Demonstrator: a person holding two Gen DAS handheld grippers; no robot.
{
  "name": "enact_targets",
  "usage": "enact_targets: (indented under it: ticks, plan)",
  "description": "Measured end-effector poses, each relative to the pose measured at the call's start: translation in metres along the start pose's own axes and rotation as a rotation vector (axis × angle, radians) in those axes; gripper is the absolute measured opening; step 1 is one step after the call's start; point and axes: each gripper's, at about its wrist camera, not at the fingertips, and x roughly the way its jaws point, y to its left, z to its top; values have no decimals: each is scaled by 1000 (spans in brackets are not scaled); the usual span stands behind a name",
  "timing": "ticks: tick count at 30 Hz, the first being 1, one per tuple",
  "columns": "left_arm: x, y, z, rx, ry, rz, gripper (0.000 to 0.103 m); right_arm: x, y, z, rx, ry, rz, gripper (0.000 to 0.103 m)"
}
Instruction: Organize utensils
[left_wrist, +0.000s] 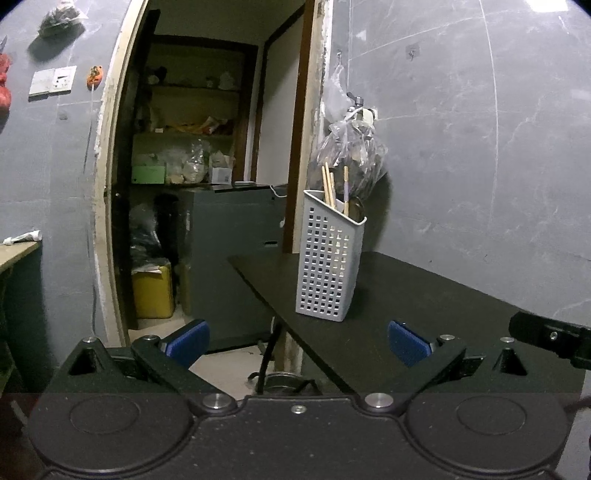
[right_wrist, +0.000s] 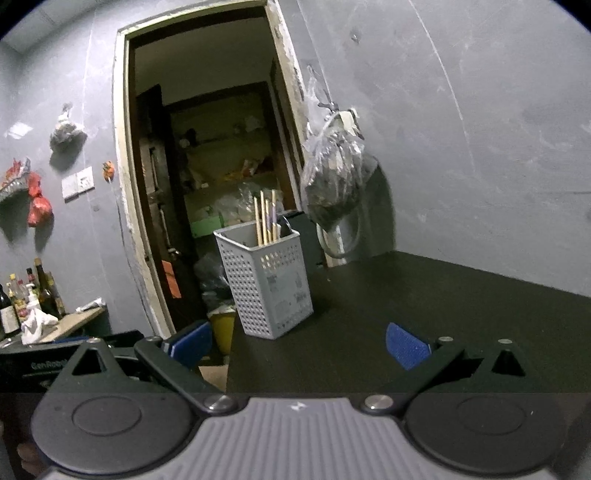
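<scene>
A grey perforated utensil holder (left_wrist: 330, 258) stands upright near the left edge of a black table (left_wrist: 424, 314). Several wooden chopsticks (left_wrist: 328, 184) and a dark utensil stand inside it. My left gripper (left_wrist: 297, 347) is open and empty, a short way in front of the holder. In the right wrist view the holder (right_wrist: 267, 284) stands ahead and left of centre with the chopsticks (right_wrist: 264, 218) sticking up. My right gripper (right_wrist: 297, 347) is open and empty, over the table's near edge (right_wrist: 406, 314). A part of the right gripper shows at the right edge of the left wrist view (left_wrist: 550, 338).
A plastic bag (left_wrist: 351, 155) hangs on the grey wall behind the holder. An open doorway (left_wrist: 207, 166) to a storeroom with shelves lies to the left. A yellow container (left_wrist: 153, 291) stands on the floor. Bottles (right_wrist: 22, 295) stand on a side counter at far left.
</scene>
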Motion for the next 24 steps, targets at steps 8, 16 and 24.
enact_targets:
  ticks: [8, 16, 24]
  plan:
    - [2, 4, -9, -2, 8, 5, 102, -6, 5, -13, -4, 13, -52, 103]
    - [11, 11, -12, -21, 26, 13, 102, -3, 7, -14, -10, 28, -66, 103]
    - [15, 11, -14, -12, 40, 17, 102, 5, 5, -15, -5, 54, -68, 103]
